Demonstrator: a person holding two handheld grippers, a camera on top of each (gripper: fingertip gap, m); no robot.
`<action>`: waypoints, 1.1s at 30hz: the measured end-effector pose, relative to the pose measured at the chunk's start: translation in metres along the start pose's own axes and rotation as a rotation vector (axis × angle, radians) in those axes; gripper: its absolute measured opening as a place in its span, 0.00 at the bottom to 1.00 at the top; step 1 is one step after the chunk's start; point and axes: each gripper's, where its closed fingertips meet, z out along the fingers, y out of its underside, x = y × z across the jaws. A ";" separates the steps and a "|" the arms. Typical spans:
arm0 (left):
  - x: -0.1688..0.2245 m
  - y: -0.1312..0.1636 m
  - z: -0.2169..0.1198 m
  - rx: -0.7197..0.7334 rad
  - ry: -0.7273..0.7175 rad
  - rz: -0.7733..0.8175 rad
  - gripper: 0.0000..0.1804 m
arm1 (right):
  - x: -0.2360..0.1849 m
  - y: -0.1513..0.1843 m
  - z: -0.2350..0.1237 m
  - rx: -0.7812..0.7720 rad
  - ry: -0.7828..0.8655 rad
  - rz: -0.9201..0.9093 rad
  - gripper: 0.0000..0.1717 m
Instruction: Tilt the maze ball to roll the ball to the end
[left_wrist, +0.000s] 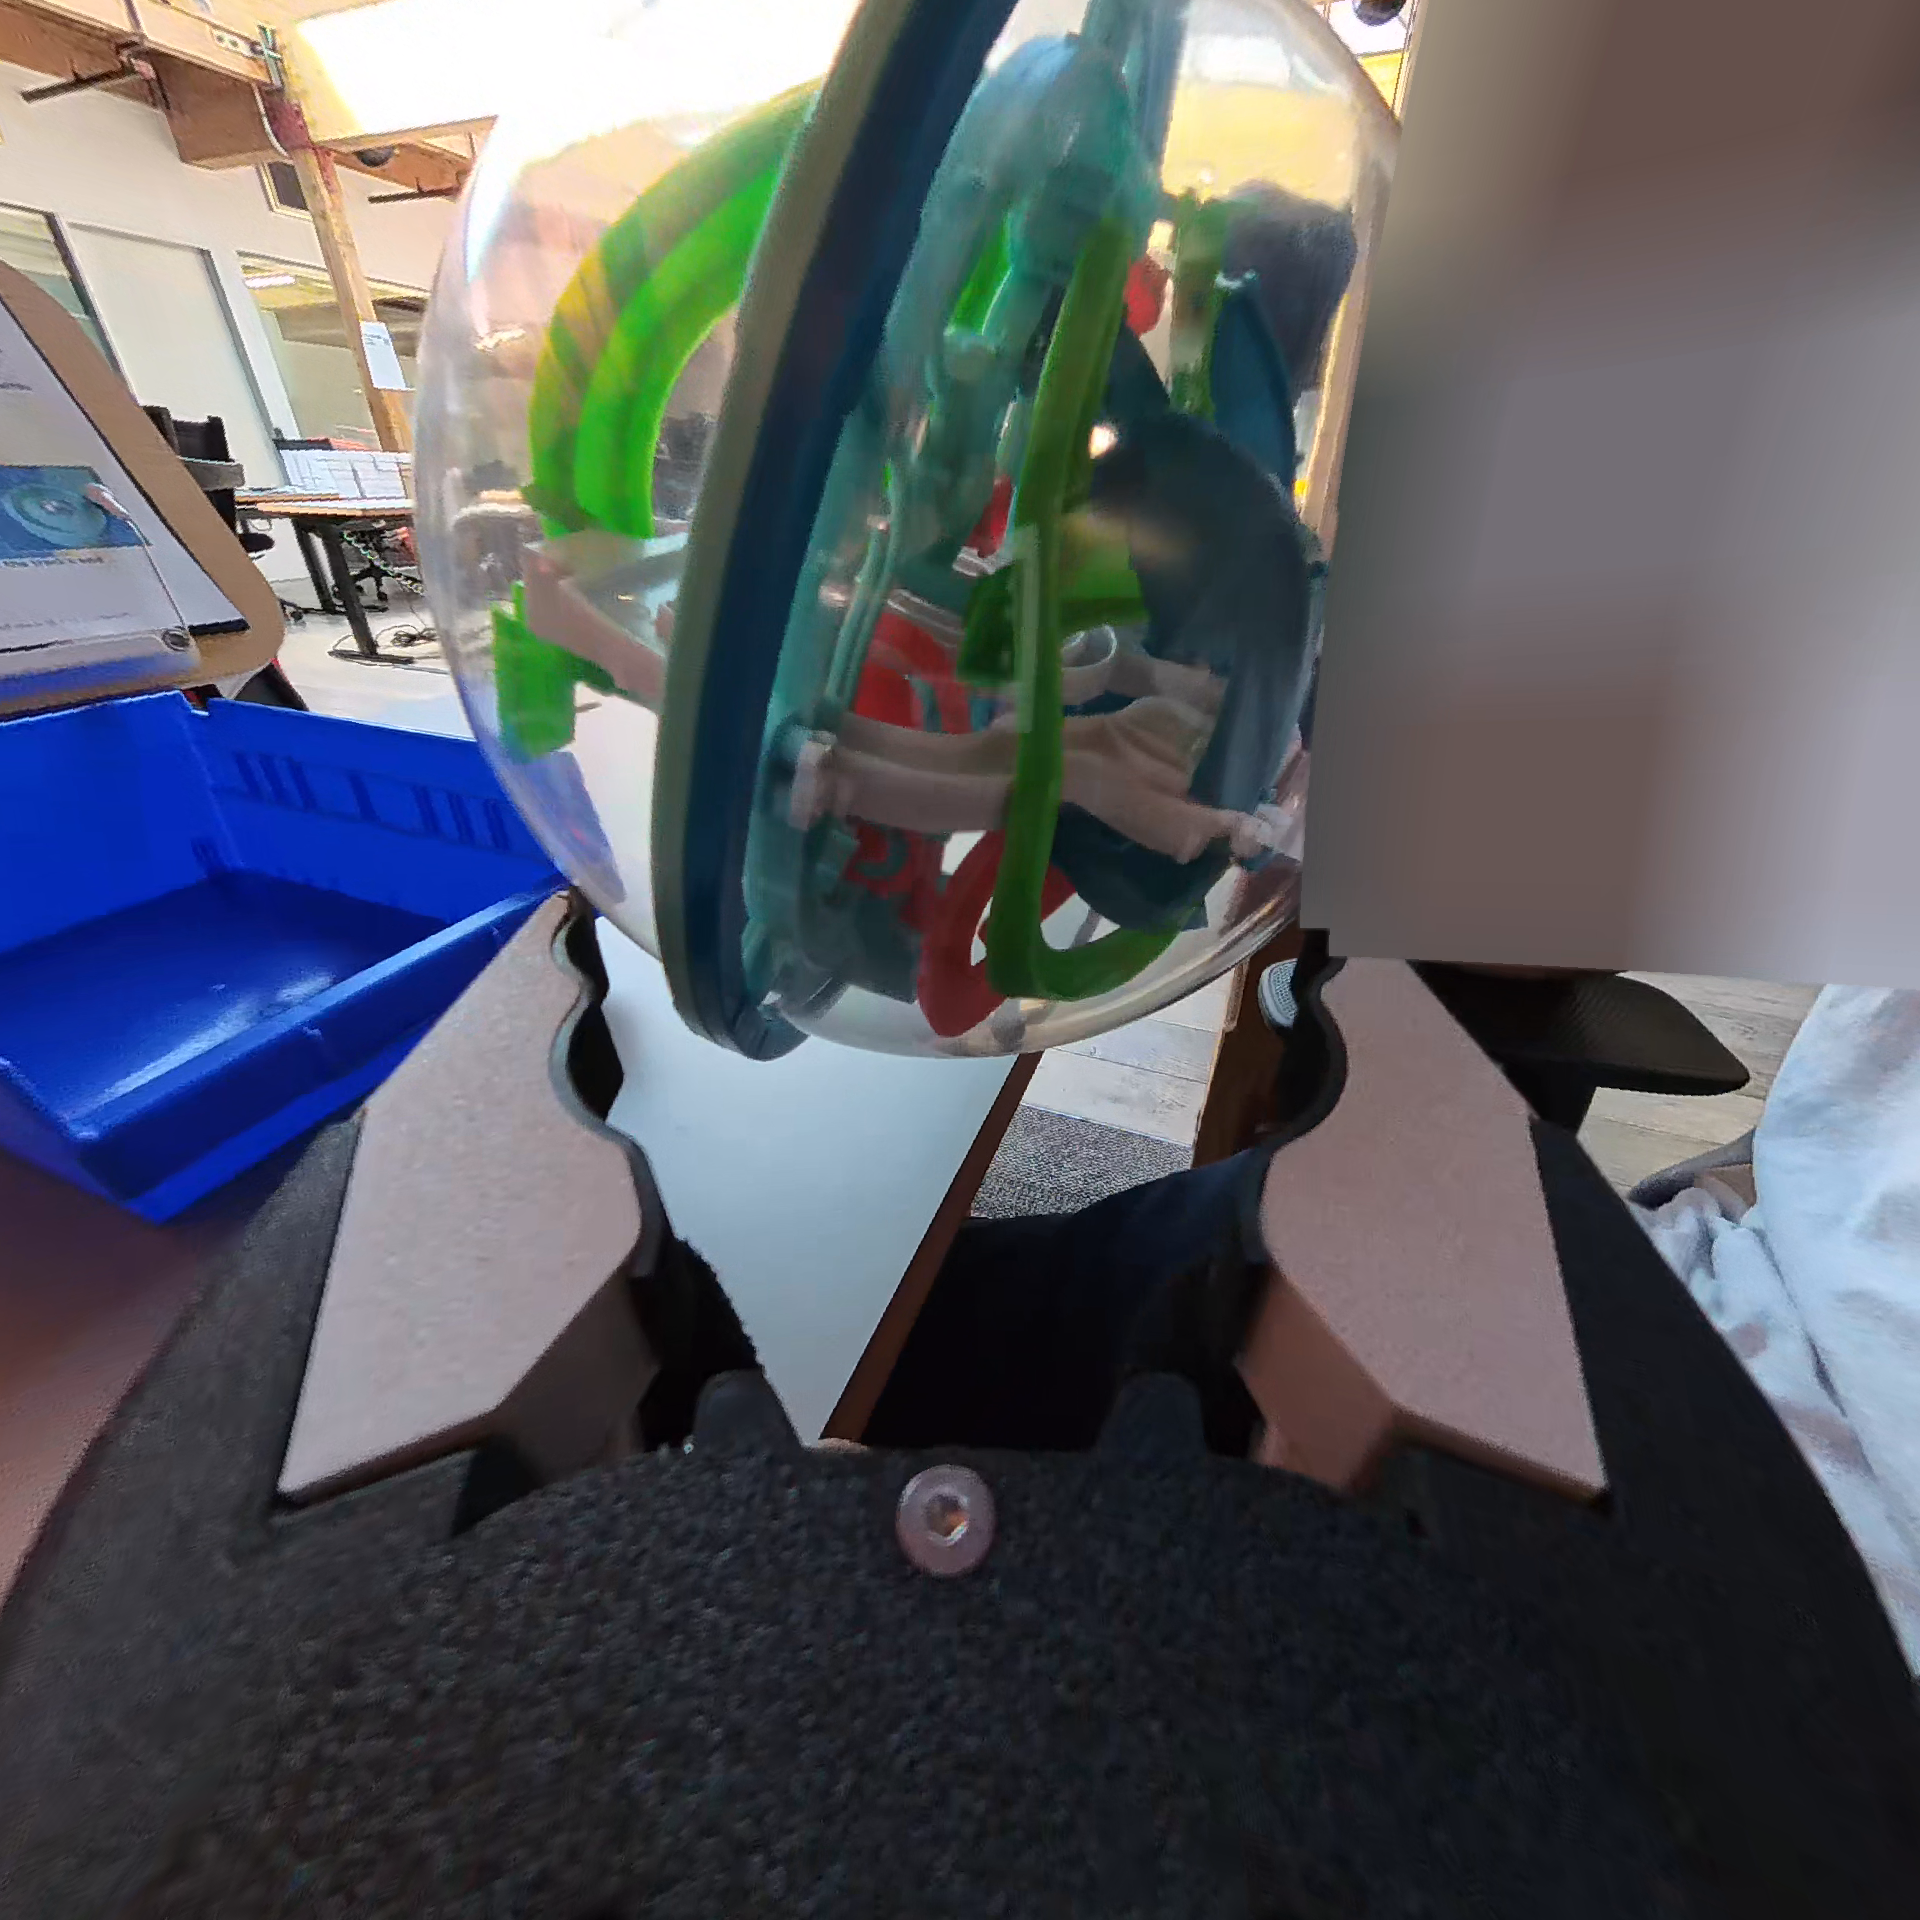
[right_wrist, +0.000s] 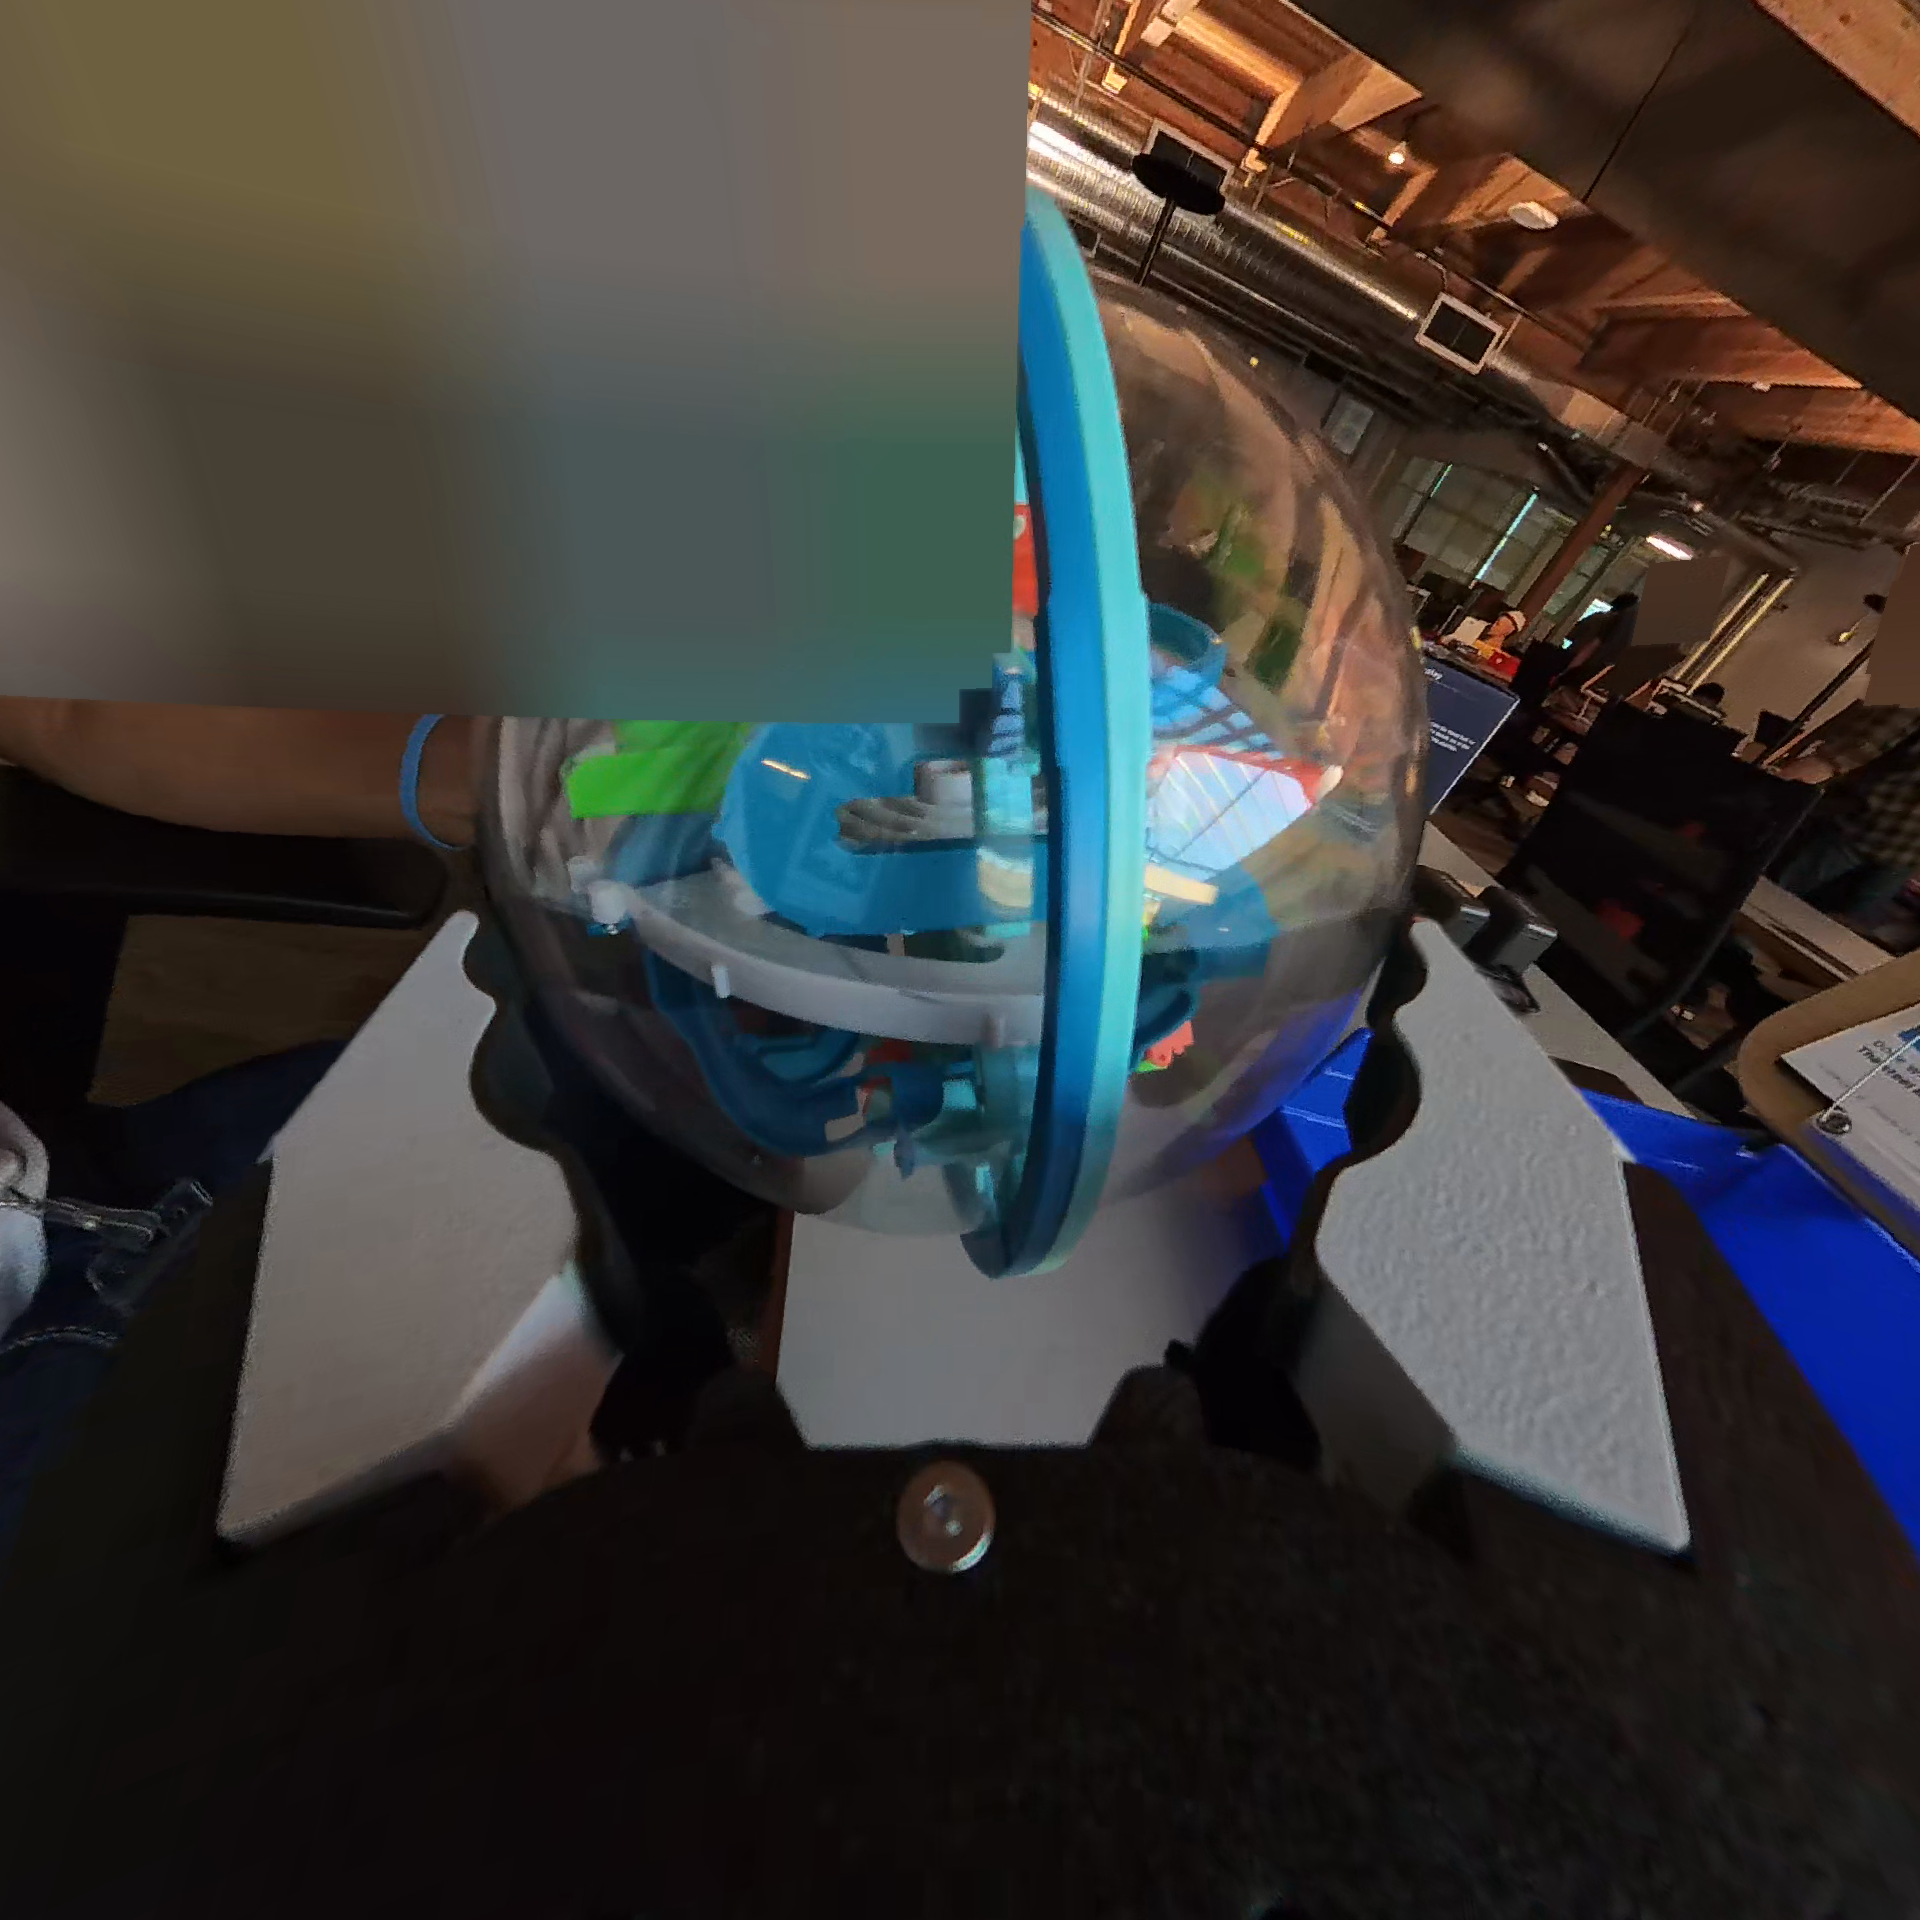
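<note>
The maze ball (left_wrist: 935, 571) is a clear sphere with a blue ring around its middle and green, red, grey and teal tracks inside. It is held up above the white table (left_wrist: 790, 1195). My left gripper (left_wrist: 940, 935) touches its lower part with both fingertips (left_wrist: 561, 935), shut on it. In the right wrist view the maze ball (right_wrist: 935, 935) sits deep between my right gripper's (right_wrist: 945, 987) white fingers (right_wrist: 1455, 1039), which press on both its sides. The ring stands almost upright. I cannot make out the small ball inside.
A blue plastic bin (left_wrist: 208, 935) stands on the table beside the ball and also shows in the right wrist view (right_wrist: 1787, 1247). A wooden board with a printed sheet (left_wrist: 83, 540) stands behind it. A person sits close by, next to a black chair (left_wrist: 1590, 1039).
</note>
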 end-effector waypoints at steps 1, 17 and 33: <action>-0.001 0.000 0.000 0.000 -0.001 -0.006 0.71 | 0.001 0.001 0.000 0.004 0.001 0.012 0.89; -0.005 0.009 0.001 -0.017 0.002 -0.045 0.71 | 0.003 0.010 0.002 -0.043 -0.003 0.043 0.91; -0.026 0.048 0.014 -0.117 -0.035 -0.411 0.72 | 0.023 0.062 0.004 -0.172 -0.051 0.432 0.91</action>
